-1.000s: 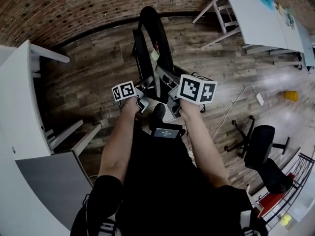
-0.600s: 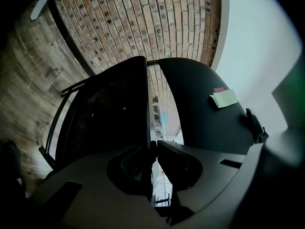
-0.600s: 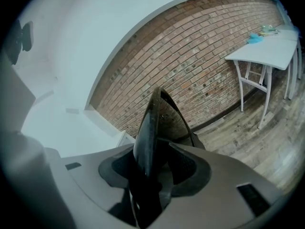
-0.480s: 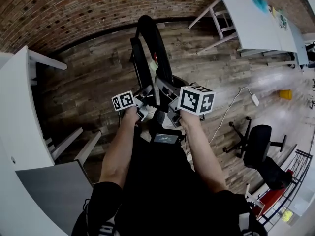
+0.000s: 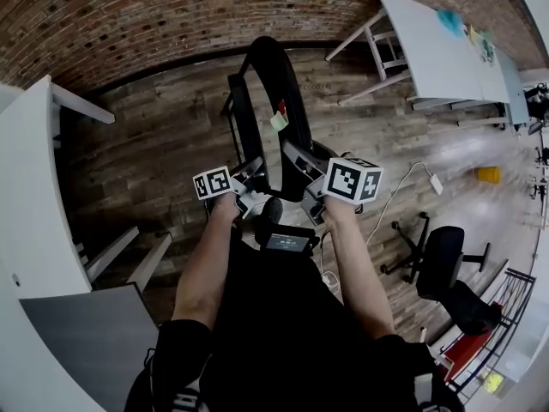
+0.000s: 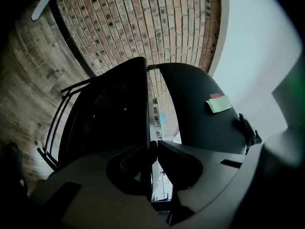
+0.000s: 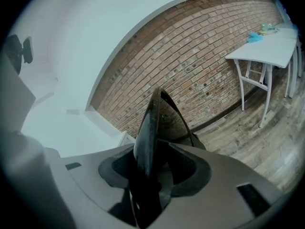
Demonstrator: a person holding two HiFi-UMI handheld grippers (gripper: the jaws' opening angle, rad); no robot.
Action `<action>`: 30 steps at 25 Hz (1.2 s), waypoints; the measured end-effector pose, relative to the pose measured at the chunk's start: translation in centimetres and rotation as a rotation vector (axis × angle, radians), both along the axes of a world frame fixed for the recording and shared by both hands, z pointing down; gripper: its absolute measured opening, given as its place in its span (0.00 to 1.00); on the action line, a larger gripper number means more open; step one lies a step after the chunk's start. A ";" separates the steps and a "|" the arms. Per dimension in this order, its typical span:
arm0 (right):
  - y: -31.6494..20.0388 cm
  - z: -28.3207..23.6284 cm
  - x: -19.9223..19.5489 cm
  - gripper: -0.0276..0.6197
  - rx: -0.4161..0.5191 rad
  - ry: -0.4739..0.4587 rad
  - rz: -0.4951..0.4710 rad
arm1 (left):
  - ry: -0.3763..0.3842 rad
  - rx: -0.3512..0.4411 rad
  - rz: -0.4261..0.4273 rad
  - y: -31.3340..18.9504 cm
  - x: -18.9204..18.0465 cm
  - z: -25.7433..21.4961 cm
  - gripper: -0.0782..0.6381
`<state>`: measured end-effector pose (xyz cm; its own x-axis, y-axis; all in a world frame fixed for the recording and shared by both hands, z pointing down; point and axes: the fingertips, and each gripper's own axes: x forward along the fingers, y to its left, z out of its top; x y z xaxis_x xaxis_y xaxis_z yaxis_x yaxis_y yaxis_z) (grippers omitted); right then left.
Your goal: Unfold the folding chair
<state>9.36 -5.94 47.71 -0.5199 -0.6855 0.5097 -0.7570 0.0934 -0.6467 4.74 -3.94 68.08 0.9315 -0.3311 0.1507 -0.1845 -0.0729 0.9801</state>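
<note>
Soft daylight, fisheye warp, possibly underexposed close-ups

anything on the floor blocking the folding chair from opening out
Nothing visible. The left tool and right tool each grip a panel of the folding chair. Nothing lies on the wooden floor next to it, and the white tables stand well apart.

The folding chair (image 5: 249, 114) has smooth black plastic panels with a faint sheen, on thin dark metal tubing; a paper note (image 5: 279, 120) sticks to it; the floor (image 5: 154, 144) is worn, grainy wood planks; the wall (image 5: 129, 15) rough brick; the table (image 5: 446, 41) smooth matt white
</note>
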 end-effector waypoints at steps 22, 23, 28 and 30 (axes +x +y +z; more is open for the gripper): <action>-0.1 1.7 4.2 0.31 0.026 -0.078 0.016 | -0.158 0.021 -0.092 0.0 -6.4 2.5 0.27; 0.0 1.9 4.8 0.30 0.029 -0.074 0.021 | -0.172 0.022 -0.093 0.0 -6.6 2.8 0.28; -0.2 2.4 7.1 0.27 0.043 -0.044 0.033 | -0.208 0.033 -0.093 -0.2 -6.5 3.1 0.30; -0.2 2.5 7.9 0.27 0.043 -0.047 0.032 | -0.223 0.035 -0.088 -0.3 -6.2 3.0 0.30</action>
<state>17.28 -6.19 50.22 -0.5201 -0.7228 0.4549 -0.7288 0.0979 -0.6777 -1.42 -4.25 71.11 0.8437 -0.4185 0.3361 -0.4029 -0.0800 0.9117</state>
